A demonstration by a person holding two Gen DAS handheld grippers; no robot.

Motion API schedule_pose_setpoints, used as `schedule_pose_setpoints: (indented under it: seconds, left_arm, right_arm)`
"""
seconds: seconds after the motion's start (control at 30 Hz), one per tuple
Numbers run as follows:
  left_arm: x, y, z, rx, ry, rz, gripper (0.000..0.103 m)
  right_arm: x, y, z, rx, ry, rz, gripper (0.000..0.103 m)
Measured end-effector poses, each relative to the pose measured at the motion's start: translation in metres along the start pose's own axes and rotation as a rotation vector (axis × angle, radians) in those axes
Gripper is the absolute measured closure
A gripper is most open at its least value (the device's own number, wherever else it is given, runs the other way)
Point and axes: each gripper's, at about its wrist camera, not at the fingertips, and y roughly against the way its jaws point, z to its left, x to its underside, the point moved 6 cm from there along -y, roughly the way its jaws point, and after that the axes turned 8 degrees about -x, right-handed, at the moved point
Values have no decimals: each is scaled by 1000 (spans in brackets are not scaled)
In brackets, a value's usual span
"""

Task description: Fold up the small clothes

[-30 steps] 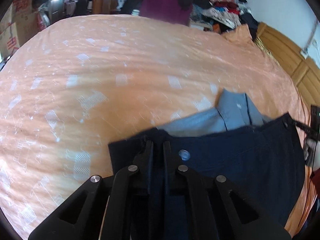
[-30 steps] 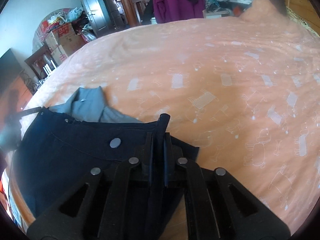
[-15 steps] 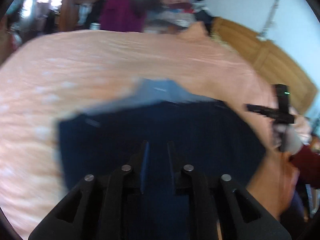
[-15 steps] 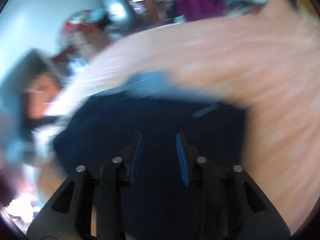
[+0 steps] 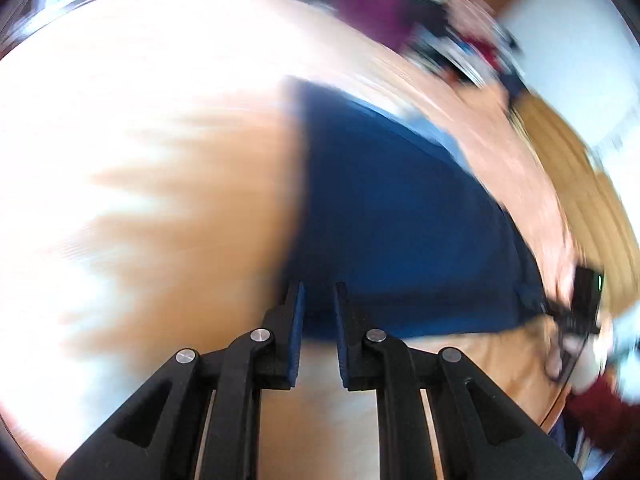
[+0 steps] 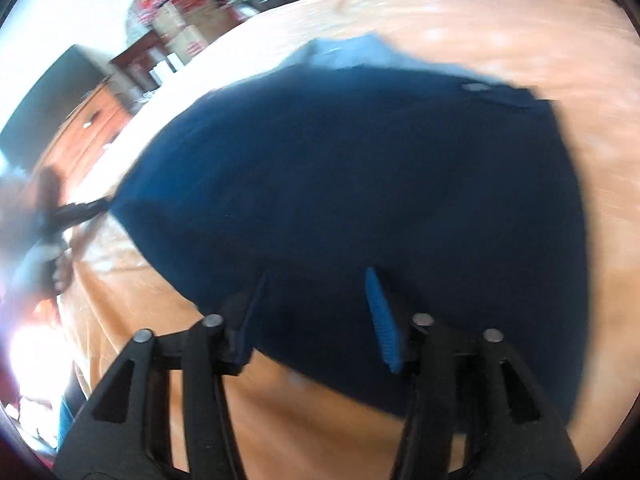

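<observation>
A wide bed covered in a peach-orange patterned bedspread (image 6: 500, 32) fills the room, with a wooden headboard (image 5: 580, 184) to one side, stacked cardboard boxes (image 6: 180, 28) and a dark wooden dresser (image 6: 92, 128) along the wall. Both views are blurred. A dark navy pair of small shorts (image 6: 360, 184) lies flat on the bedspread, its silver waist button (image 6: 474, 87) at the far edge, overlapping a light grey-blue garment (image 6: 352, 54) behind it. The left gripper (image 5: 319, 300) hangs at the shorts' near edge, fingers slightly parted, holding nothing. The right gripper (image 6: 316, 280) hovers above the navy cloth, spread wide and empty.
</observation>
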Motion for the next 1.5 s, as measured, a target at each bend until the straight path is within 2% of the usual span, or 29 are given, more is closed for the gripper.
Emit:
schedule_pose_setpoints:
  seconds: [0.03, 0.1, 0.17, 0.23, 0.3, 0.33, 0.43, 0.53, 0.6, 0.7, 0.9, 1.0, 1.1, 1.27, 1.33, 1.37, 1.47, 1.5]
  left_arm:
    - [3, 17, 20, -35, 43, -14, 80]
    - [13, 46, 29, 27, 88, -36, 78]
    - [21, 61, 15, 111, 106, -50, 69]
    - [25, 65, -7, 211, 125, -63, 52]
    - [24, 54, -31, 282, 146, -58, 51]
    - [22, 47, -39, 257, 129, -63, 51]
    - [21, 42, -45, 223, 162, -81, 51]
    - [23, 55, -73, 227, 45, -99, 50]
    - [32, 61, -68, 218, 34, -79, 49]
    - [45, 70, -50, 209, 73, -64, 48]
    - [62, 106, -47, 239, 40, -109, 46]
    - [69, 121, -46, 253, 33, -127, 45]
    - [73, 129, -42, 270, 45, -139, 45]
    - [76, 136, -45, 277, 26, -150, 45]
    - [77, 138, -44, 274, 24, -152, 45]
    - [78, 138, -43, 274, 26, -152, 45]
    - [82, 139, -40, 284, 41, -155, 44]
    - [83, 139, -39, 285, 44, -155, 43]
  right_arm:
    - [1, 13, -1, 17, -3, -22, 40]
    - [5, 34, -2, 43, -16, -62, 34]
    - [18, 46, 5, 44, -39, -90, 32]
    - [34, 44, 22, 27, -48, -94, 32]
    - [48, 26, 49, -23, -19, -54, 32]
    - [50, 19, 58, -32, -4, -38, 33]
    - [65, 15, 111, -109, 86, -9, 33]
    - [88, 14, 153, -169, 191, 35, 32]
    - [108, 2, 180, -208, 270, 108, 33]
    - [126, -15, 206, -259, 315, 197, 32]
    - [170, -19, 258, -301, 479, 305, 31]
    - [191, -18, 268, -265, 550, 326, 30]
    - [198, -23, 272, -203, 605, 309, 30]
    - [185, -41, 297, -62, 828, 177, 30]
    - [182, -56, 311, -39, 917, 156, 32]
    - [184, -66, 319, -38, 973, 165, 33]
    - [193, -87, 329, -12, 1094, 201, 58]
    - [196, -93, 329, 1, 1115, 221, 82]
